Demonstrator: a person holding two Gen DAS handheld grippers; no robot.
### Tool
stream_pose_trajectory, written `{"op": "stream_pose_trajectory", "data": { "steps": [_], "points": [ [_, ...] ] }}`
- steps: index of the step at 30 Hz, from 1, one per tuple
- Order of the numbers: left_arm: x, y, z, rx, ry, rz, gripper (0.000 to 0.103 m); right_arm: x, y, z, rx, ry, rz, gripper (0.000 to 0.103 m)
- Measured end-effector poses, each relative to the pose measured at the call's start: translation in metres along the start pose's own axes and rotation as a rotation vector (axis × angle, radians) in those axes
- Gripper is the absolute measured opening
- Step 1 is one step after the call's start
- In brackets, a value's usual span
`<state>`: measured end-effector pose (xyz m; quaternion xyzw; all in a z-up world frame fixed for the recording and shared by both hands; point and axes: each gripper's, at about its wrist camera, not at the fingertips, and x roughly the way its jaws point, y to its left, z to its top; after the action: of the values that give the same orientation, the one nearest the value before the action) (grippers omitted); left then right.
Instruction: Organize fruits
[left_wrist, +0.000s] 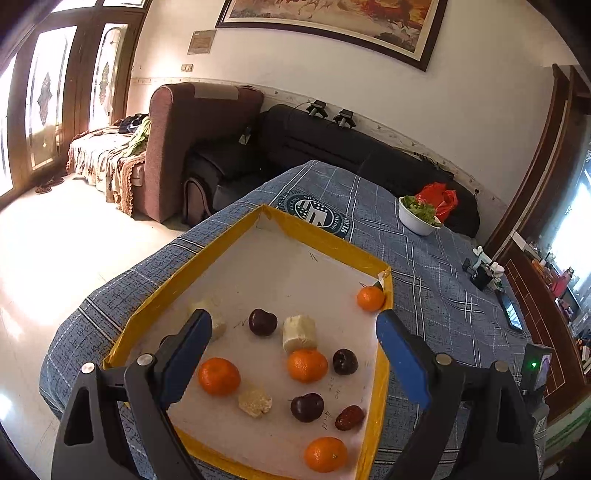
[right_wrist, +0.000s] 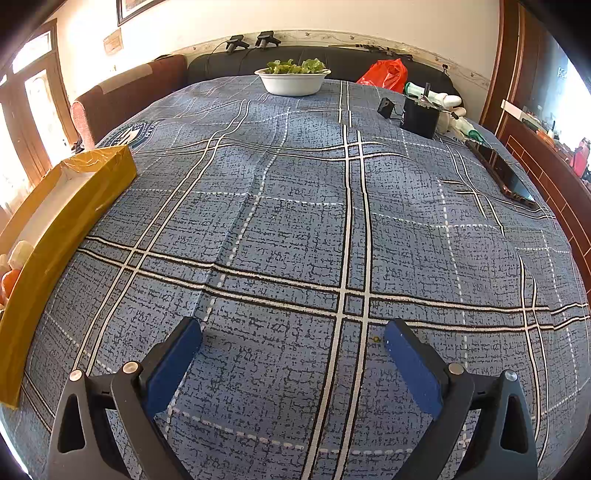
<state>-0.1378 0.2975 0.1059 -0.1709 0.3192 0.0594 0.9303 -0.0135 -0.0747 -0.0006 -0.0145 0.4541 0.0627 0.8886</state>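
A yellow-walled tray (left_wrist: 325, 236) with a white floor holds scattered fruit: several oranges, one near the middle (left_wrist: 307, 365), dark plums such as one (left_wrist: 262, 322), a reddish date (left_wrist: 349, 418) and pale banana pieces like one (left_wrist: 299, 332). My left gripper (left_wrist: 293, 319) is open and empty, hovering above the tray's middle. My right gripper (right_wrist: 293, 334) is open and empty over bare blue plaid cloth (right_wrist: 295, 221), right of the tray (right_wrist: 74, 206), whose outer wall shows at the left edge.
A white bowl of greens (right_wrist: 293, 79) stands at the table's far side, also in the left wrist view (left_wrist: 419, 216). A red bag (right_wrist: 386, 75), a black box (right_wrist: 419, 116) and a phone (right_wrist: 502, 173) lie at the far right. Sofas stand behind the table.
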Motion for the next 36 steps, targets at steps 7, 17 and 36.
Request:
{"op": "stream_pose_trajectory", "data": {
  "steps": [7,17,36],
  "points": [
    [-0.001,-0.01,0.018,0.096,0.004,-0.042,0.09,0.0,0.0,0.0,0.0,0.0,0.001,0.101],
    [-0.008,-0.012,0.002,0.087,-0.007,-0.025,0.09,0.0,0.0,0.0,0.0,0.0,0.001,0.102],
    [-0.034,-0.017,-0.006,0.05,-0.043,-0.001,0.09,0.0,0.0,0.0,0.0,0.0,0.001,0.102]
  ]
}}
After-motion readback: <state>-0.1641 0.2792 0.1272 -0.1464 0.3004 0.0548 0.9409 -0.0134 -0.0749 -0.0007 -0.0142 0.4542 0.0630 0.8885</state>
